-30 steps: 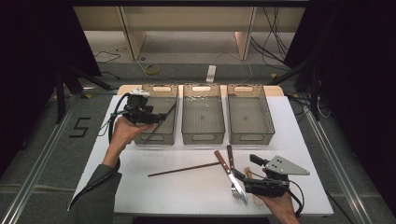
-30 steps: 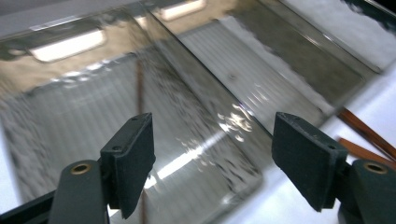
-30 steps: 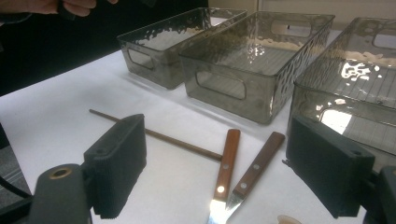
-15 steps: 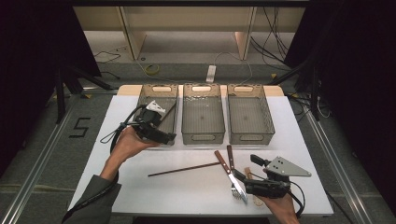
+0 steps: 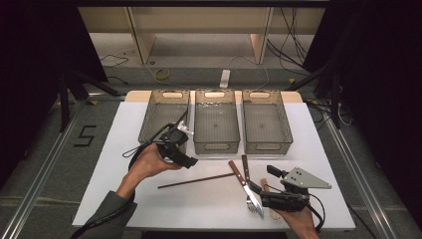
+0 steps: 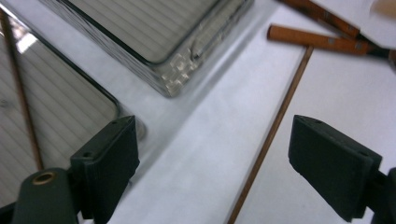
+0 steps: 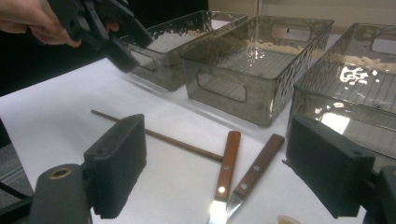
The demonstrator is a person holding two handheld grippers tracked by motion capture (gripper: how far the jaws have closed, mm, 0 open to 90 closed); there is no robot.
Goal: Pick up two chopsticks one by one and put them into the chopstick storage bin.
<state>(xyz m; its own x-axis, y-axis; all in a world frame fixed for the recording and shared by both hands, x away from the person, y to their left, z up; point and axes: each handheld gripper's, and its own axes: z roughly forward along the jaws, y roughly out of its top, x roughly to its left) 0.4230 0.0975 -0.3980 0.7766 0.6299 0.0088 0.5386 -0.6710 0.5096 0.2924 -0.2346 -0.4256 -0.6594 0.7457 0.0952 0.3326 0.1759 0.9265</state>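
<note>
Forearm and sleeve rise from the lower left of the high view, the hand carrying the left gripper (image 5: 190, 161) just left of centre, over the near end of the leftmost bin (image 5: 152, 110). Its jaws have just been opening and now stand wide with nothing between the pads; in the left gripper view they frame bare white table (image 5: 109, 164), and the lower edge of that frame cuts them off. A thin brown stick (image 6: 21, 100) lies inside that bin at the left of the left gripper view, seen through the ribbed floor glare and cut off at the top.

A second thin brown stick (image 5: 196, 180) lies on the table at centre, just below and right of the left gripper. In the left gripper view it runs diagonally between the jaws, nearer the right one, untouched, and its lower end leaves the frame.

Right of it, two wooden-handled utensils (image 5: 244, 177) lie side by side; their metal ends are partly hidden behind the right gripper in the high view, and what sort of blade each has is hard to make out. The middle bin (image 5: 199, 124) and right bin (image 5: 286, 124) sit in the upper centre.

At lower right, the right gripper (image 5: 256, 191) rests low by the utensils, its jaws spread wide and holding nothing. A pale object (image 7: 288, 219) peeks in at the bottom edge of the right gripper view, too cropped to identify.
</note>
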